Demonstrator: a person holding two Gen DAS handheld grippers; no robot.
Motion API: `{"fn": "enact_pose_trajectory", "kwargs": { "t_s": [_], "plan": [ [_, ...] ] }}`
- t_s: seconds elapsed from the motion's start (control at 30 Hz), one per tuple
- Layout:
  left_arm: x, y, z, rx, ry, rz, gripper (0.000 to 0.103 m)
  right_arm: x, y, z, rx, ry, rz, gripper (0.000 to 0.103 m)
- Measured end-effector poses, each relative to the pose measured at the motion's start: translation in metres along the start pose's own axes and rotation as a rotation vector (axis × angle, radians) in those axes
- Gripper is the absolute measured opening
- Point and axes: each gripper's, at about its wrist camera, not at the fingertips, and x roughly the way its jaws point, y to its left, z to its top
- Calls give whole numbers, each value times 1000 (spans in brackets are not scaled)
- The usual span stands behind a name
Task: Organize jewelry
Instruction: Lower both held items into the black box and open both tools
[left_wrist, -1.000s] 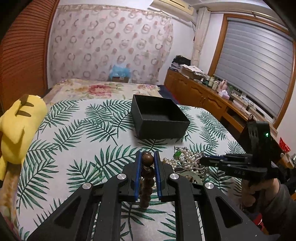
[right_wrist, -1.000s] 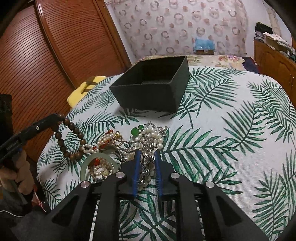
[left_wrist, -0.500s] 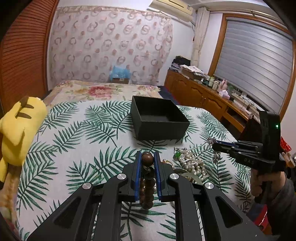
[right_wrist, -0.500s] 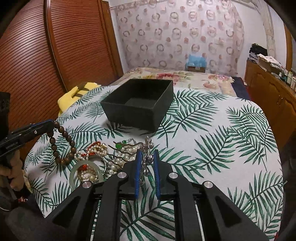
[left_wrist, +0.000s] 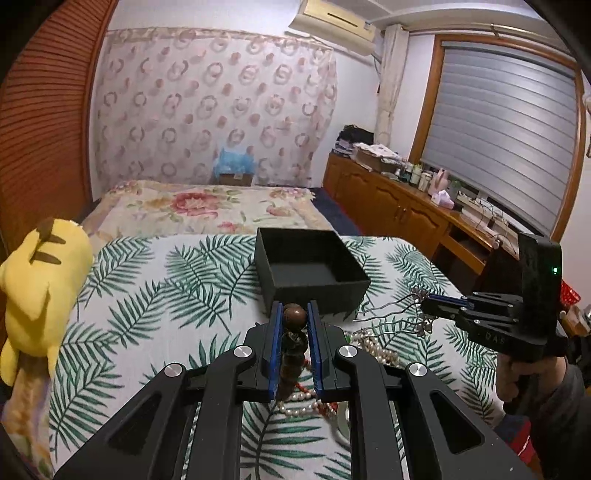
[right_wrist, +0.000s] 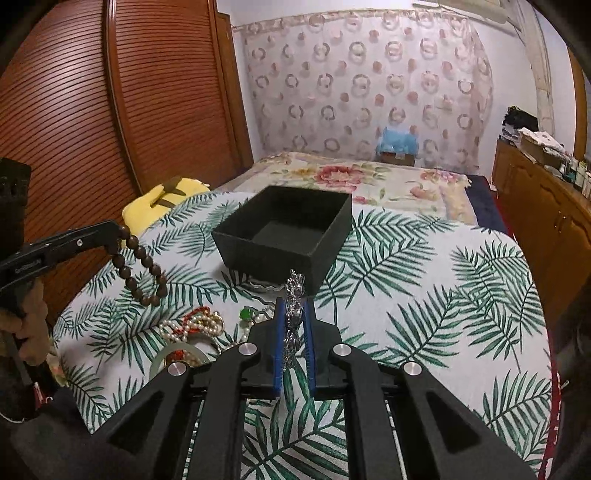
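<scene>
My left gripper is shut on a brown wooden bead bracelet, which hangs from it above the table; it also shows in the right wrist view. My right gripper is shut on a silver hair comb with thin prongs, seen from the left wrist view, held in the air just in front of the open black box. A pile of pearl strands, red beads and a jade bangle lies on the palm-leaf cloth below.
A yellow plush toy sits at the table's left edge. A bed lies beyond the table, a wooden cabinet at right, a slatted wooden door at left.
My right gripper has closed on the silver comb, lifted it off the pile and carried it toward the box. My left gripper with the bracelet has risen and moved closer to the box.
</scene>
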Motion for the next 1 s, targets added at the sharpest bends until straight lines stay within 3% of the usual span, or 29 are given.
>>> {"fn": "enact_pose_trajectory", "kwargs": {
  "t_s": [0.3, 0.7, 1.0],
  "plan": [
    [4, -5, 26, 25, -35, -7, 12, 0, -1, 26, -20, -55, 11, 11],
    [36, -13, 71, 77, -57, 6, 12, 50, -7, 65, -16, -90, 33, 11],
    [74, -20, 92, 99, -37, 10, 12, 101, -12, 68, -36, 29, 59, 11]
  ]
}}
